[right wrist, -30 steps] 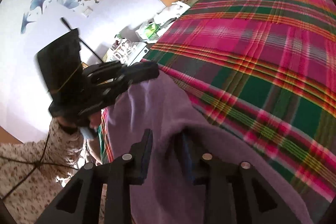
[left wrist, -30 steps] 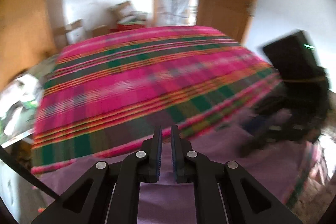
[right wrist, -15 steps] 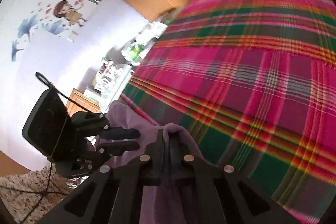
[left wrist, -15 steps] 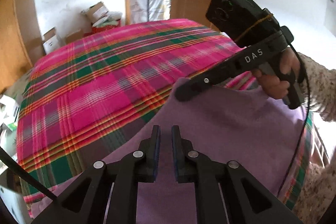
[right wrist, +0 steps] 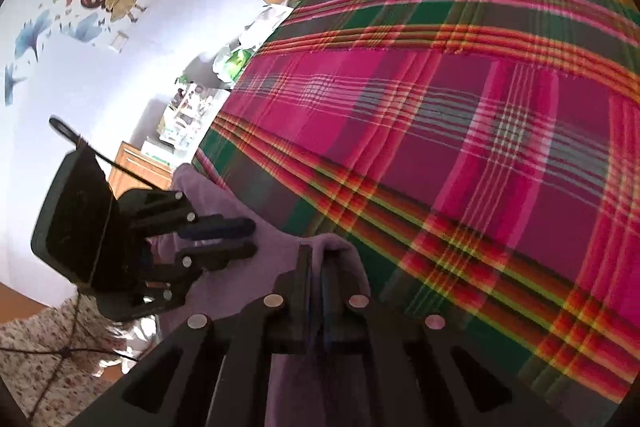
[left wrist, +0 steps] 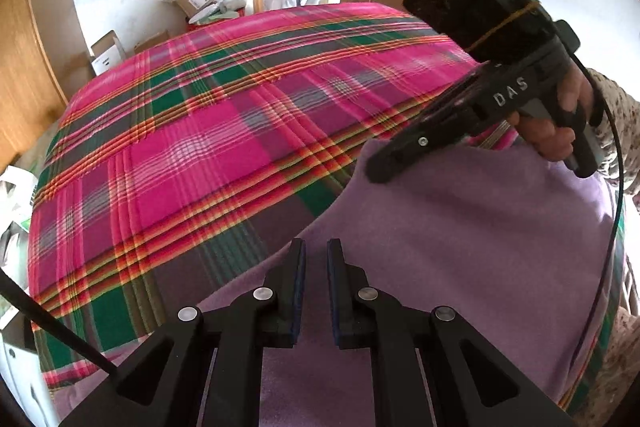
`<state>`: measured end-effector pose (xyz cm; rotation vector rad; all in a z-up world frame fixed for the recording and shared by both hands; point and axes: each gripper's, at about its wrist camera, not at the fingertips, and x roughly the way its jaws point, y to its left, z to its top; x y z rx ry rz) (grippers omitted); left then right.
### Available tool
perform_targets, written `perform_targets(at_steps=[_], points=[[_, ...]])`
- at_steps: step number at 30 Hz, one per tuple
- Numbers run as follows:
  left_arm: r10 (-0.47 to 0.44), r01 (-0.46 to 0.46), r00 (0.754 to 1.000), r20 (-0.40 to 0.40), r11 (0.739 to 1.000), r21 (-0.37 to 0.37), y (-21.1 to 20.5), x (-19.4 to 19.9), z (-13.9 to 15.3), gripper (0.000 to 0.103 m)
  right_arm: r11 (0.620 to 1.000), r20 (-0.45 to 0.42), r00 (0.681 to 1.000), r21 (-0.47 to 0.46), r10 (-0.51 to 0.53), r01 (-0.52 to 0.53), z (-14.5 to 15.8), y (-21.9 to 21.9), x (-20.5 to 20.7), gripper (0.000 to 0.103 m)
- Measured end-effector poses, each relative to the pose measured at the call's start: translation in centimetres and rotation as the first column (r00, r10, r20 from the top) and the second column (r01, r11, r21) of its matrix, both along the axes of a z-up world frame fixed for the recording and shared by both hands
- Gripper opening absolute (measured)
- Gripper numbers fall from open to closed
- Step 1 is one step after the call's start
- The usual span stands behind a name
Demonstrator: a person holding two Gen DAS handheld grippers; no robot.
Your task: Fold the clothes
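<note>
Folding has barely begun: the purple garment (left wrist: 460, 239) lies spread on the plaid bed (left wrist: 192, 131). The right gripper (right wrist: 316, 259) is clenched on its edge; the left gripper (left wrist: 316, 267) hovers with jaws slightly parted and nothing between them.

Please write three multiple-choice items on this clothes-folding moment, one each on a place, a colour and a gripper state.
1. Where does the garment lie?
A. on the near part of the plaid bedspread
B. on the floor
C. on the cardboard boxes

2. What colour is the garment?
A. yellow
B. white
C. lilac

3. How is the right gripper?
A. wide open above the bed
B. shut on a fold of the garment
C. gripping a box

Answers: 1 A, the garment covers the near part of the plaid bedspread; 2 C, it is plain lilac; 3 B, the right gripper pinches raised cloth.
</note>
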<state>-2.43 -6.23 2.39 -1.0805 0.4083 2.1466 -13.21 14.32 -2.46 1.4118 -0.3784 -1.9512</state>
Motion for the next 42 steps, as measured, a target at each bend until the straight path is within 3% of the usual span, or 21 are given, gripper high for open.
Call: perform_targets(at_steps=[3,9,13,15,20,23,27,28,30,35,40,42], points=[[0.0,0.0,1.0,0.001,1.0,-0.003,0.2,0.1,0.1,0.011,1.0,-0.039,0.999,0.029,-0.008,0.009,1.0,0.9,0.7,0.01],[-0.04,0.04,0.999,0.002,0.998,0.051,1.3,0.6,1.6,0.011,0.997,-0.118,0.993,0.079,0.007,0.002,3.4,3.5,3.7,0.01],[-0.066,0.066,0.998,0.01,0.996,0.056,2.7,0.4,1.8,0.011,0.987,-0.131,0.991,0.161,0.026,-0.005,3.9,6.0,6.8,0.011],[-0.075,0.074,0.997,0.015,0.996,0.058,3.4,0.2,1.7,0.011,0.98,-0.15,0.988,0.199,0.038,-0.008,4.1,7.1,8.6,0.016],[-0.086,0.083,0.995,0.045,0.994,0.076,4.5,-0.1,1.2,0.011,0.981,-0.177,0.984,0.195,0.014,0.021,4.2,9.4,11.3,0.025],[-0.072,0.068,0.996,0.056,0.995,0.072,5.1,-0.2,1.0,0.011,0.971,-0.16,0.987,0.239,0.011,0.028,3.5,9.9,12.2,0.026],[-0.083,0.079,0.994,0.07,0.996,0.046,6.2,-0.2,0.3,0.011,0.973,-0.145,0.989,0.23,0.002,0.032,2.6,10.2,12.9,0.024],[-0.076,0.075,0.995,0.066,0.997,0.027,6.5,-0.1,0.2,0.011,0.972,-0.151,0.989,0.233,0.003,0.033,2.6,10.1,13.1,0.022],[-0.07,0.07,0.996,0.061,0.998,0.012,6.8,-0.1,0.1,0.011,0.964,-0.175,0.984,0.265,0.02,0.027,2.8,9.7,13.5,0.005],[-0.051,0.048,0.995,0.081,0.998,0.038,6.6,-0.4,0.0,0.011,0.953,-0.214,0.975,0.278,-0.062,0.121,3.2,11.5,14.2,0.002],[-0.033,0.029,0.996,0.084,0.998,0.055,6.4,-0.3,0.0,0.011,0.951,-0.207,0.972,0.258,-0.116,0.168,2.5,12.2,14.5,0.004],[-0.023,0.018,0.996,0.083,0.998,0.057,6.4,-0.3,0.0,0.011,0.943,-0.215,0.964,0.26,-0.153,0.208,2.4,12.4,14.6,0.015]])
